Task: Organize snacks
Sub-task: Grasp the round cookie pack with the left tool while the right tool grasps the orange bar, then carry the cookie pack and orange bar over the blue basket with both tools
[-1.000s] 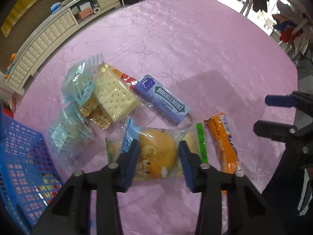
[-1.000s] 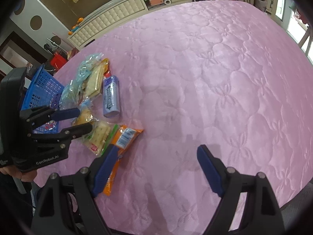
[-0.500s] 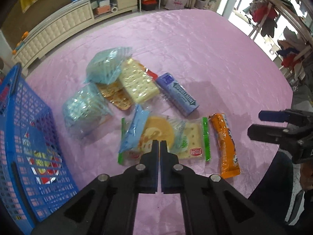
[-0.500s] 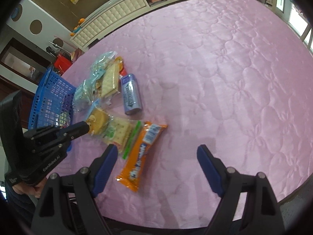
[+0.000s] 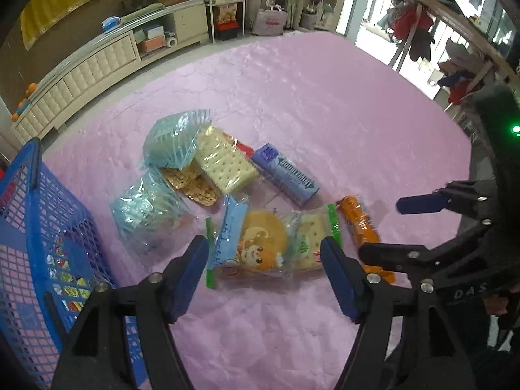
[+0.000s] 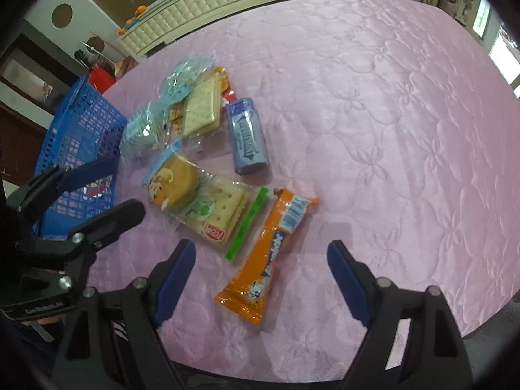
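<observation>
A clear packet with a round bun (image 5: 260,243) (image 6: 175,178) lies on the pink cloth, overlapping a cracker packet with a green strip (image 5: 312,237) (image 6: 224,211). My left gripper (image 5: 266,269) (image 6: 107,191) hovers over the bun packet's near edge. Its jaws are opening and the pads do not touch the packet. An orange snack bar (image 5: 357,224) (image 6: 269,253) lies to the right. My right gripper (image 6: 261,276) (image 5: 399,227) stands open above the bar, one finger on each side, not touching it.
A blue mesh basket (image 5: 32,227) (image 6: 81,123) with a few wrappers inside stands at the left. Behind the bun lie a purple gum pack (image 5: 286,175) (image 6: 247,139), a square cracker packet (image 5: 224,162) and two pale blue packets (image 5: 172,143). The table's edge (image 6: 455,321) is near the right gripper.
The left gripper closed at the bun packet's near edge, drew back, and has now opened; the packet stays on the cloth. The right gripper slid left until the orange bar lay between its fingers.
</observation>
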Action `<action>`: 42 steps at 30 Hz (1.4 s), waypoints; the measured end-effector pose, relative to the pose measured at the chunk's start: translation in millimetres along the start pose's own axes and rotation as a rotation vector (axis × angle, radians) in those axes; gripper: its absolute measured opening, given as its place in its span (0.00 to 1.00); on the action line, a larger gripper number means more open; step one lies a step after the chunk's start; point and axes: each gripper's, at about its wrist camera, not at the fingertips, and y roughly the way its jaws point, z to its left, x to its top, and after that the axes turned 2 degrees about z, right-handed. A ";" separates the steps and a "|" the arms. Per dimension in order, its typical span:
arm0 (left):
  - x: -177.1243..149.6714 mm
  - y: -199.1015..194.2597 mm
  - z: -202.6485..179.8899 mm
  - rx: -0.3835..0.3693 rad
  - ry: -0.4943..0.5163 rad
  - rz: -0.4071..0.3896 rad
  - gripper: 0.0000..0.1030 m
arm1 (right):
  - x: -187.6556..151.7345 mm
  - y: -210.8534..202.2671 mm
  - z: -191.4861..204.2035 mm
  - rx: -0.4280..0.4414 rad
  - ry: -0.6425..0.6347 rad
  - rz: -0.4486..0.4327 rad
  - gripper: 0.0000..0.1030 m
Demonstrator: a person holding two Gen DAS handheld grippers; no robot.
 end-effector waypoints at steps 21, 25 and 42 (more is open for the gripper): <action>7.9 47.0 -6.0 0.013 0.066 0.085 0.55 | 2.5 39.5 11.4 -0.054 -0.094 0.007 0.20; 1.2 40.6 -5.4 0.003 0.030 0.088 0.49 | -6.4 33.3 -4.2 0.012 -0.063 0.011 0.18; -30.6 -76.5 -18.0 0.049 -0.070 -0.082 0.47 | -30.3 -69.3 16.1 0.051 -0.133 -0.157 0.18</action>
